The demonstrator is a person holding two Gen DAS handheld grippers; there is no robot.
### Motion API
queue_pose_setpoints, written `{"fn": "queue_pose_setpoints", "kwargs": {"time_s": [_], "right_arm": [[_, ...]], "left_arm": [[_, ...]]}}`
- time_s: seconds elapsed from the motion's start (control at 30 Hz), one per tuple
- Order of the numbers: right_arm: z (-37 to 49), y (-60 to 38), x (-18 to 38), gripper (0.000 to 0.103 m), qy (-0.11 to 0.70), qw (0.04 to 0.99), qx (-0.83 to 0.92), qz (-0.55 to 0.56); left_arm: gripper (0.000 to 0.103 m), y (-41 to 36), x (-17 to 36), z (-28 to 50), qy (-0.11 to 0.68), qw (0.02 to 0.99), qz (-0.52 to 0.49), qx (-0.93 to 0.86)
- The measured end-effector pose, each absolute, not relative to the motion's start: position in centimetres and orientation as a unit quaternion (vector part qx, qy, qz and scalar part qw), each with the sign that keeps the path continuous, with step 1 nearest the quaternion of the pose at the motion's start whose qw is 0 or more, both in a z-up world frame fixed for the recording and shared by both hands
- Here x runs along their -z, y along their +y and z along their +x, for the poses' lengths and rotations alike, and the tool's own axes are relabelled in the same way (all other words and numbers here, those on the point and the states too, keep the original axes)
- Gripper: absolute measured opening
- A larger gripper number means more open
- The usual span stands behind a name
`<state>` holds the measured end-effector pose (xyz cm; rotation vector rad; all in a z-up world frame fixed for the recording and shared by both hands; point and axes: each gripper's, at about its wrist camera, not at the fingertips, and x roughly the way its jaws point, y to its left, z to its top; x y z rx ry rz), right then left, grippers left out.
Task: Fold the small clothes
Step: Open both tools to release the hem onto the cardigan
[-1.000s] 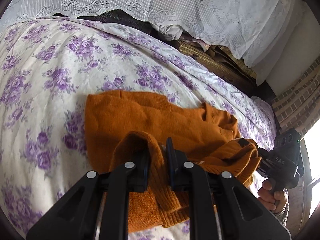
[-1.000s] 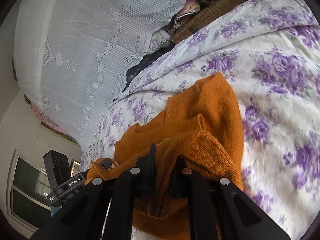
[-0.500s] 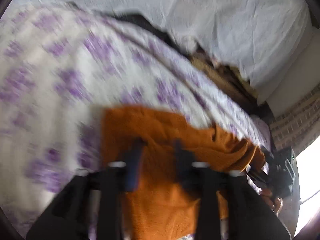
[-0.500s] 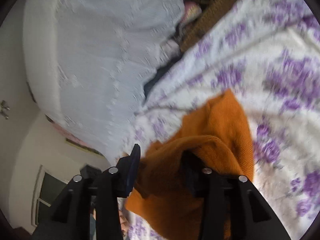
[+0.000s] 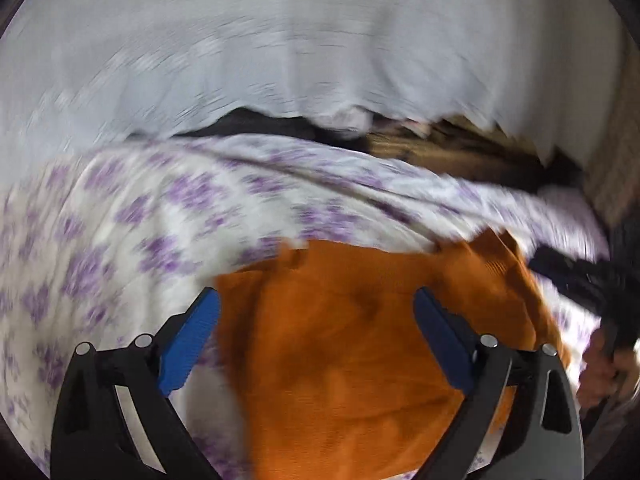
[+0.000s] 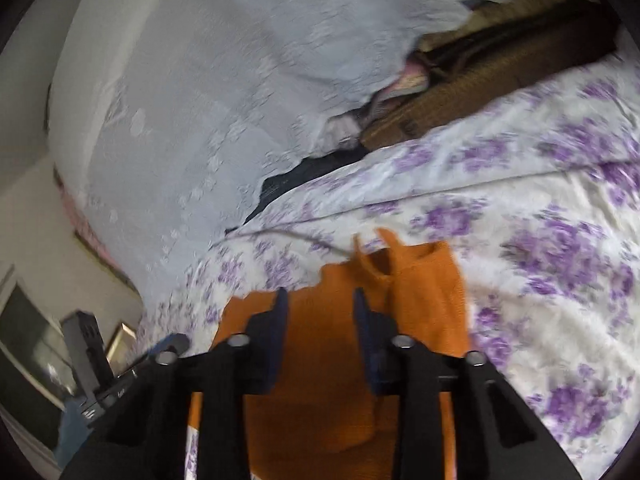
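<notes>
An orange knit sweater (image 5: 340,360) lies folded on the floral bedspread (image 5: 120,240). My left gripper (image 5: 316,300) hovers over it with its blue pads (image 5: 188,340) spread wide and still opening, and nothing is pinched between them. In the right wrist view the sweater (image 6: 424,300) lies below my right gripper (image 6: 320,308). Its jaws stand a little apart and are closing, and no cloth is clamped between them. The right gripper (image 5: 592,280) and the hand (image 5: 608,364) holding it also show at the right edge of the left wrist view. Both views are blurred.
A white lace cover (image 5: 320,40) drapes over a pile at the far side of the bed, with dark and brown fabrics (image 6: 500,80) under its edge. The left gripper's body (image 6: 92,360) shows at the lower left of the right wrist view, near a window (image 6: 24,340).
Both grippers have let go of the sweater's folded edge, and the cloth now lies flat. The left jaws have spread wide. The right jaws opened, then narrowed again. Both grippers lifted a little.
</notes>
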<state>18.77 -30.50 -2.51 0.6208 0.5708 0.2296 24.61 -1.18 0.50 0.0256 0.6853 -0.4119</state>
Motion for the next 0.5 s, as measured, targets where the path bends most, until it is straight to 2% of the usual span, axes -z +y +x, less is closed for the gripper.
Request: {"fn": "queue_pose_setpoints", "kwargs": {"time_s": [0.13,0.17,0.2,0.27,0.33,0.43,0.5], "right_arm": [[21.5,-28.4,3.3,0.025,0.318,0.915,-0.086,0.233],[22.4,-28.4,4.1,0.023,0.336,0.911,-0.07,0.228],[23.4,-28.8,5.3,0.014,0.359,0.904,-0.046,0.228],[24.3,-30.0,6.8,0.003,0.371,0.894,-0.045,0.249],[23.9,-31.0,6.7,0.003,0.364,0.889,-0.05,0.273],[22.2,-30.1,5.2,0.014,0.332,0.912,-0.032,0.239],[21.1,-28.3,4.1,0.032,0.316,0.927,-0.047,0.197]], "left_arm": [[0.095,-5.2,2.0,26.5,0.36,0.916,0.094,0.152],[0.097,-5.8,3.6,27.9,0.387,0.907,0.119,0.114],[0.098,-5.7,4.7,28.7,0.408,0.899,0.13,0.089],[0.099,-3.8,5.3,30.1,0.443,0.889,0.074,0.092],[0.099,-2.5,5.1,30.5,0.448,0.889,0.06,0.067],[0.099,-0.9,4.8,30.0,0.449,0.891,0.019,0.068],[0.099,-0.7,3.7,28.9,0.43,0.9,0.015,0.072]]}}
